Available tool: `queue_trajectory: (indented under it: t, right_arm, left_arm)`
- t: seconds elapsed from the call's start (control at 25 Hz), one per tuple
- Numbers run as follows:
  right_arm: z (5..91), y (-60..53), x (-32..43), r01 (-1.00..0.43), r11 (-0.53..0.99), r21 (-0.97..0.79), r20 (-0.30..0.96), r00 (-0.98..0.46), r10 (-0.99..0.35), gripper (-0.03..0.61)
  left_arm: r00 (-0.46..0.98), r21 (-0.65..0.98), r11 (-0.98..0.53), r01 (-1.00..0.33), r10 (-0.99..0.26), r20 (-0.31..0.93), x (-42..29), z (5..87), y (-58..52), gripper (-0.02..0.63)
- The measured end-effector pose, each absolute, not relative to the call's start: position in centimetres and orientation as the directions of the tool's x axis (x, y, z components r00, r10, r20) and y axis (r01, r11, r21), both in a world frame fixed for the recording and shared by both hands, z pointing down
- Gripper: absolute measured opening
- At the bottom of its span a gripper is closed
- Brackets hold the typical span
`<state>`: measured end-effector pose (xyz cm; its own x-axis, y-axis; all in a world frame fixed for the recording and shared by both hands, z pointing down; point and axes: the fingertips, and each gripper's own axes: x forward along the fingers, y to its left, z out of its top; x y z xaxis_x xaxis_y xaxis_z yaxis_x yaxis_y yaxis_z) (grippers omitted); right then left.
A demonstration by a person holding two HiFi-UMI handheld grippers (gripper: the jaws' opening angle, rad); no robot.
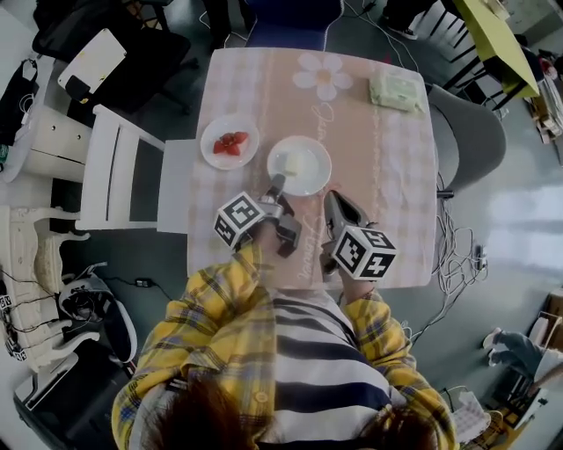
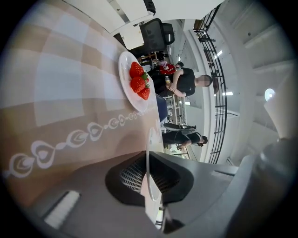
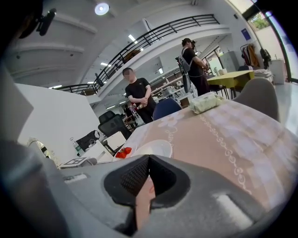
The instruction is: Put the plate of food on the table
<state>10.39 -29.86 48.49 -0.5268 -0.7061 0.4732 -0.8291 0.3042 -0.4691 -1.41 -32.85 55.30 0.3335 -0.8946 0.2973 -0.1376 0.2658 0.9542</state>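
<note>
A white plate with pale food lies near the middle of the pink checked table. My left gripper is shut on the plate's near rim. In the left gripper view that rim shows edge-on between the closed jaws of the left gripper. I cannot tell whether the plate rests on the cloth or hangs just above it. To its left sits a second white plate holding strawberries. My right gripper hovers just right of the plate, and in its own view the right gripper is shut with nothing in it.
A green tissue pack lies at the table's far right. A white chair stands at the left side, a grey chair at the right and a blue one at the far end. Two people stand beyond the table.
</note>
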Motion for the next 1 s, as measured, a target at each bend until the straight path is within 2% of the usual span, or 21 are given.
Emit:
queue_trajectory:
  t: [0.4, 1.0]
  right_arm:
    - [50.1, -32.2, 9.8, -0.802, 0.35, -0.483, 0.489, -0.579, -0.652, -0.003]
    - [50.7, -34.3, 8.1, -0.775, 0.374, -0.509, 0.49, -0.619, -0.614, -0.003]
  left_arm:
    - [0.225, 0.947, 0.297, -0.119, -0.921, 0.318, -3.1, 56.2, -34.7, -0.002]
    - [0.163, 0.936, 0.34, -0.087, -0.923, 0.35, -3.7, 56.6, -36.6, 0.0]
